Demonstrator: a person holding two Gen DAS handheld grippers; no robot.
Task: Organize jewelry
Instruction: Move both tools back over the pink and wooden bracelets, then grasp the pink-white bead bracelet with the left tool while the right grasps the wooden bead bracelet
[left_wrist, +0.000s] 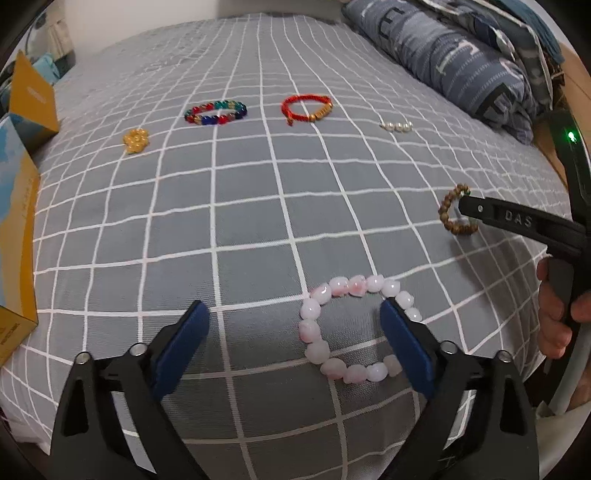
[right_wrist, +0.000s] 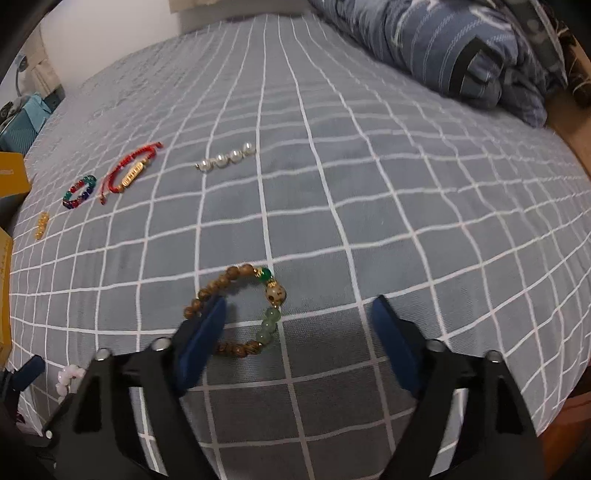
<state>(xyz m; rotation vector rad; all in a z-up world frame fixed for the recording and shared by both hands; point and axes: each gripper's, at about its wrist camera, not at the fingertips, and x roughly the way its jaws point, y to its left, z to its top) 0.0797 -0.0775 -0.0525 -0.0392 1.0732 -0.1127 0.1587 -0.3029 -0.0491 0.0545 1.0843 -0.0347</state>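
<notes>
Grid-patterned bedspread (left_wrist: 258, 206) lies bare ahead of both grippers. Left gripper (left_wrist: 295, 314), jaws wide, one finger inside pink bracelet (left_wrist: 354, 325). Right gripper (right_wrist: 299, 314), wide, straddles wooden bracelet (right_wrist: 236, 310); bed edge near its right.

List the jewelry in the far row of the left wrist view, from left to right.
Yellow bead cluster → multicolored bead bracelet → red cord bracelet → pearl strand.
</notes>
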